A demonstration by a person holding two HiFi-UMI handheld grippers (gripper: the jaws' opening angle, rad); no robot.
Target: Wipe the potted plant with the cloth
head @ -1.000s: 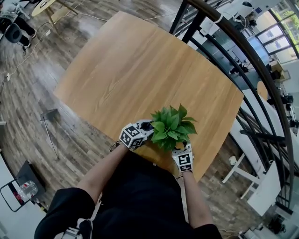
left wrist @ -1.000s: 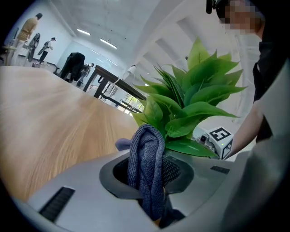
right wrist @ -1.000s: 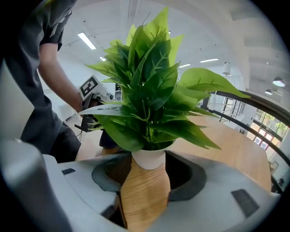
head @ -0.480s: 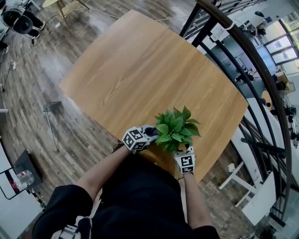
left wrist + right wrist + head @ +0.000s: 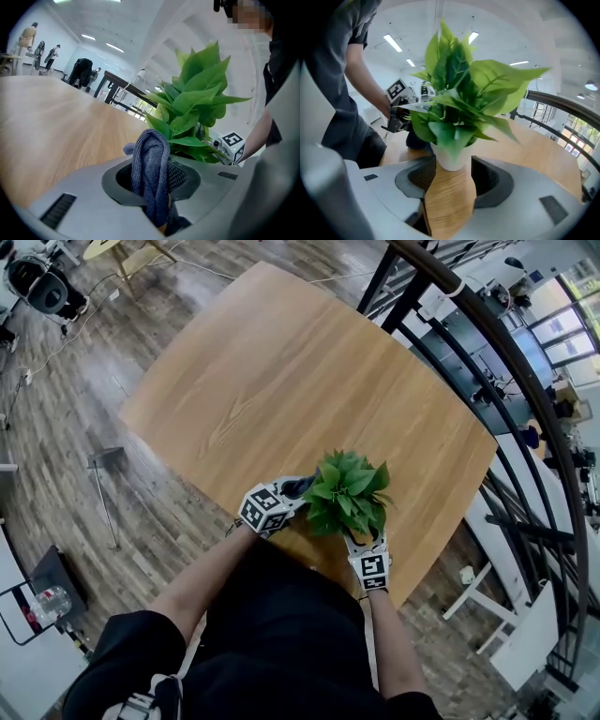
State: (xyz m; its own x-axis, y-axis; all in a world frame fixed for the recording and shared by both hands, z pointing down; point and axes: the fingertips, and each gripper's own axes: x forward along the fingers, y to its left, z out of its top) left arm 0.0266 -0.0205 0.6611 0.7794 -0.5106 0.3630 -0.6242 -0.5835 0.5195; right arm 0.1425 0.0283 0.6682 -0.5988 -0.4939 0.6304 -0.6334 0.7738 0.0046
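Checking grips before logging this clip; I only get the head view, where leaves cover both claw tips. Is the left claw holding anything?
Observer: Yes, the left claw is shut on a folded grey-blue knitted cloth.
Operator: And the right?
Observer: The right claw grips the small round white pot near its base.
Operator: Cloth on the plant yet?
Observer: Its fold sits beside the lowest green leaves; contact is unclear.

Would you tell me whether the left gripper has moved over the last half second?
Yes. The left gripper has slid slightly away from the table's near edge, farther along the plant's left side.
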